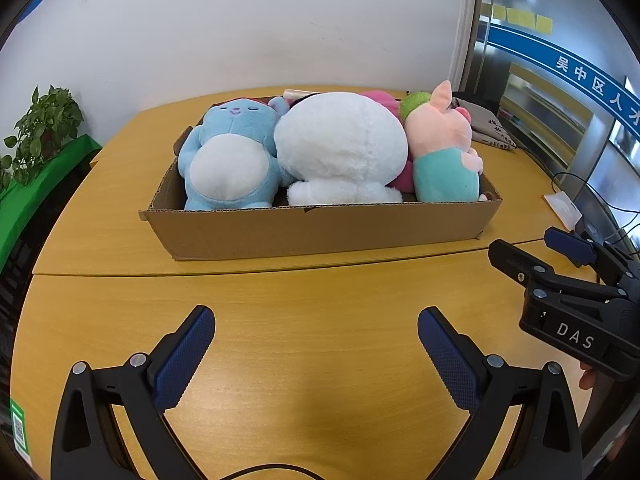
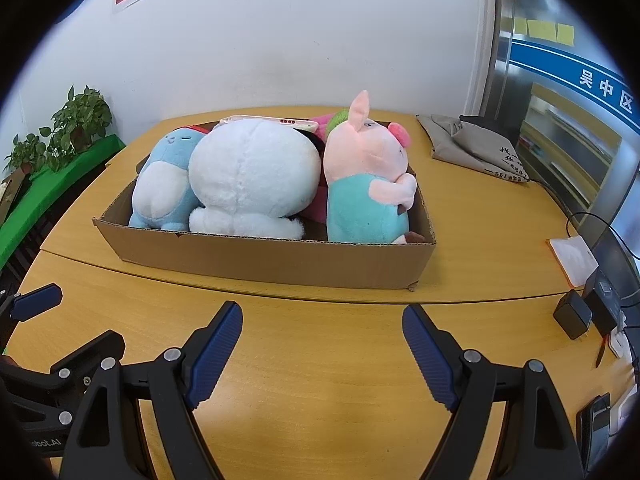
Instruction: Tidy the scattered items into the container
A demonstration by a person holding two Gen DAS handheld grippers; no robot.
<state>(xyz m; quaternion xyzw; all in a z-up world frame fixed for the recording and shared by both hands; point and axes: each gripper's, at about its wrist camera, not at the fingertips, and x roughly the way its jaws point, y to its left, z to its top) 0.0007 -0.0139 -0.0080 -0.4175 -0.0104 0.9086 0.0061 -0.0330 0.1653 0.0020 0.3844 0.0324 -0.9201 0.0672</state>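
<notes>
A shallow cardboard box (image 1: 320, 232) (image 2: 264, 258) stands on the wooden table, full of plush toys. A blue plush (image 1: 228, 156) (image 2: 162, 184) lies at its left, a big white plush (image 1: 340, 148) (image 2: 252, 172) in the middle, a pink pig in a teal shirt (image 1: 444, 156) (image 2: 368, 184) at its right. A pink-and-green toy (image 2: 330, 120) and a white phone case (image 2: 264, 121) show behind them. My left gripper (image 1: 316, 332) is open and empty, in front of the box. My right gripper (image 2: 322, 332) is open and empty, also in front; it shows at the right edge of the left wrist view (image 1: 532, 252).
A grey cloth bag (image 2: 476, 148) lies at the back right of the table. A notepad (image 2: 572, 256), black adapters (image 2: 572, 318) and cables sit at the right edge. Potted plants (image 2: 76, 128) stand on a green shelf at the left. A wall is behind.
</notes>
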